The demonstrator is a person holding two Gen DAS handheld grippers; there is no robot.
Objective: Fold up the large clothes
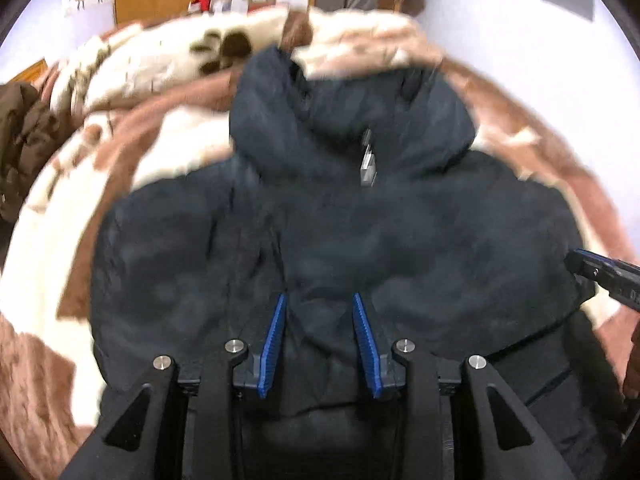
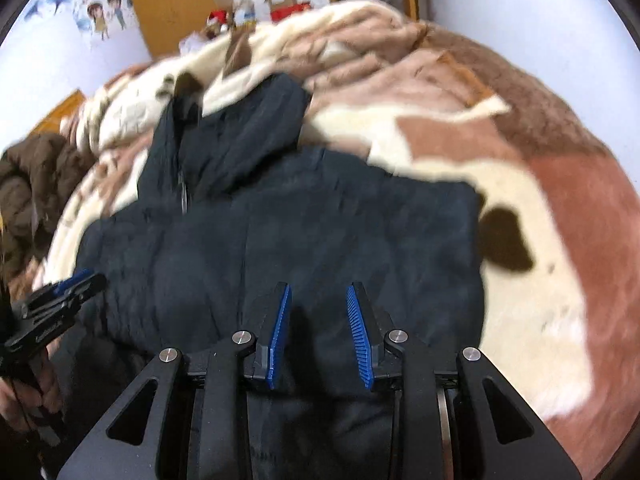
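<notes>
A dark navy hooded padded jacket lies spread on the bed, hood toward the far end, with a silver zip pull at its collar. It also shows in the right wrist view. My left gripper hovers over the jacket's lower middle, jaws apart and empty. My right gripper hovers over the jacket's right part, jaws apart and empty. The right gripper's tip shows at the jacket's right edge in the left view; the left gripper shows at the jacket's left edge in the right view.
A brown and cream fleece blanket covers the bed. A brown coat is heaped at the left. Rumpled bedding lies past the hood. A wooden cabinet and boxes stand by the far wall.
</notes>
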